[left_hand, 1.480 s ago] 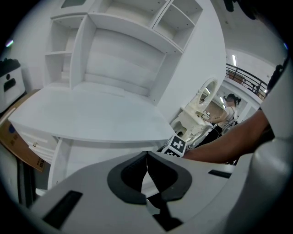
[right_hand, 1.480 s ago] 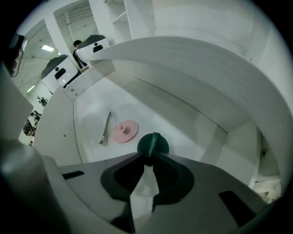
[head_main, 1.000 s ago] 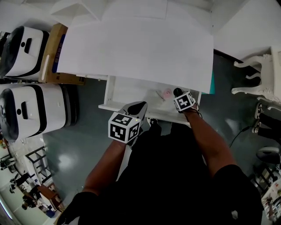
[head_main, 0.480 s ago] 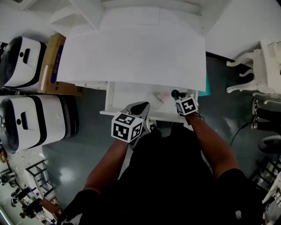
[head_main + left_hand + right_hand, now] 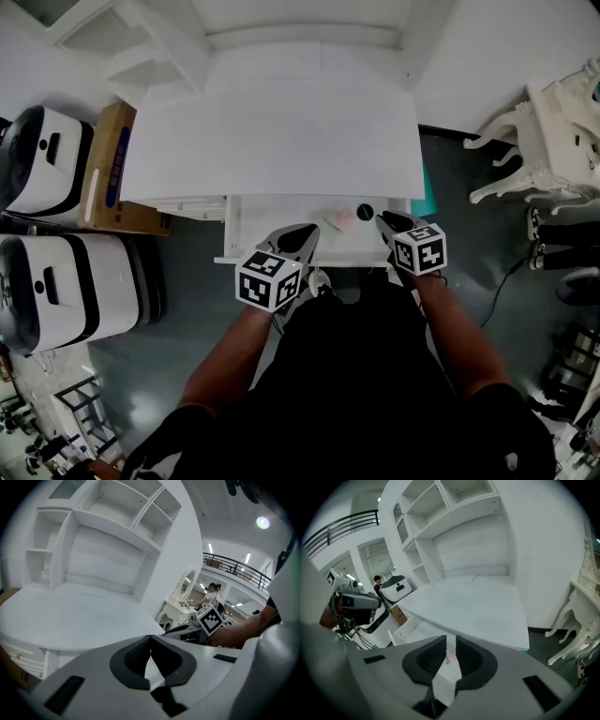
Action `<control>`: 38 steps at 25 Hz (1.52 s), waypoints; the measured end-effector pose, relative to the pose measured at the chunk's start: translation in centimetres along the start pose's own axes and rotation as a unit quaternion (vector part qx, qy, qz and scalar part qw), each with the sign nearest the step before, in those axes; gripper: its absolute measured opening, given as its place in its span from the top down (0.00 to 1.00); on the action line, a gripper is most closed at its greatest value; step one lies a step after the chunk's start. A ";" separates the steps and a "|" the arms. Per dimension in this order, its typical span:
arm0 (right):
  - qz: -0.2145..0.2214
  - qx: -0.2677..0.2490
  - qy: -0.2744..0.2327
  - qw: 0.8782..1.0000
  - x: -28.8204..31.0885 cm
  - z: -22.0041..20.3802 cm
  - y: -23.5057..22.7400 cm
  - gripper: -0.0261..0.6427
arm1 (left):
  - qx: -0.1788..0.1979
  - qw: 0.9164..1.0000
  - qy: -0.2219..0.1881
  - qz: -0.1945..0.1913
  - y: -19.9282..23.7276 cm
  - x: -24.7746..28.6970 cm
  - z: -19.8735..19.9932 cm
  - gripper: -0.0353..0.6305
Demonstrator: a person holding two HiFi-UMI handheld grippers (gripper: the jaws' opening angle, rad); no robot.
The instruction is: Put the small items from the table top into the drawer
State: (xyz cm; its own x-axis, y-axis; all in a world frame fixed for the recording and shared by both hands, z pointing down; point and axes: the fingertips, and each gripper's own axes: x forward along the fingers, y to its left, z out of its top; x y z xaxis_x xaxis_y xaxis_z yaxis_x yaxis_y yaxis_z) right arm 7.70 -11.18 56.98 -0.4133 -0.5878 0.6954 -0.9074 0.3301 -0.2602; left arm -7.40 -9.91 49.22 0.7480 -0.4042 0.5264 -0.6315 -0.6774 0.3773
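The drawer stands pulled out under the front edge of the white table top, which is bare. Inside it lie a pink item and a small black round item, side by side. My right gripper hovers just right of the black item, over the drawer's right end, open with a narrow gap and nothing in it. In the right gripper view the pink item shows through that gripper's gap. My left gripper is over the drawer's front rim, shut and empty.
Two white and black machines and a cardboard box stand on the floor at the left. A white carved chair stands at the right. A white shelf unit rises at the table's back.
The black round item has left my right gripper and now lies in the drawer beside the pink item. The right gripper has drawn back to the right; the left has hardly moved.
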 end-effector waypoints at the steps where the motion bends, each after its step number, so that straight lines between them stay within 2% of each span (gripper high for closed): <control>1: 0.007 0.004 -0.009 1.000 -0.6 0.3 0.5 0.86 | -0.001 1.000 -0.002 -0.003 -0.2 -0.1 -0.1 0.93; 3: 0.017 0.003 -0.025 1.000 -1.8 0.8 1.5 0.88 | -0.001 1.000 -0.005 -0.005 -0.4 -0.1 -0.1 0.93; 7: 0.012 -0.043 -0.043 0.998 -4.0 1.8 1.9 0.90 | 0.016 1.000 -0.011 0.000 -1.5 0.0 0.1 0.93; 10: 0.016 -0.059 -0.055 0.997 -5.5 2.2 1.8 0.91 | 0.021 0.999 -0.021 0.011 -2.3 -0.4 0.3 0.93; 17: 0.051 -0.059 -0.071 0.994 -8.8 2.2 1.6 0.92 | 0.008 0.998 -0.039 0.046 -5.0 -1.1 0.0 0.93; 20: 0.078 -0.058 -0.081 0.992 -10.5 1.7 2.0 0.92 | 0.016 0.997 -0.042 0.061 -6.9 -1.0 -0.3 0.93; 25: 0.087 -0.055 -0.108 0.989 -13.7 0.7 1.6 0.92 | 0.015 0.996 -0.046 0.071 -10.6 -0.7 -1.0 0.93; 31: 0.139 -0.067 -0.146 0.977 -17.9 -0.8 2.0 0.92 | 0.002 0.994 -0.057 0.091 -14.2 -0.8 -2.1 0.93; 38: 0.149 -0.067 -0.136 0.977 -19.9 -3.4 1.2 0.92 | 0.014 0.991 -0.048 0.121 -17.7 -0.8 -3.9 0.93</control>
State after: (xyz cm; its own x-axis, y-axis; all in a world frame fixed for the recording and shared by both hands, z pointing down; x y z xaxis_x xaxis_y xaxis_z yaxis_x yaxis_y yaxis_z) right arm 15.12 3.45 45.13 -0.6791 -0.6198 0.3933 -0.7332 0.5995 -0.3210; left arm 2.41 4.77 45.07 0.5927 -0.6128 0.5227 -0.7895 -0.5703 0.2265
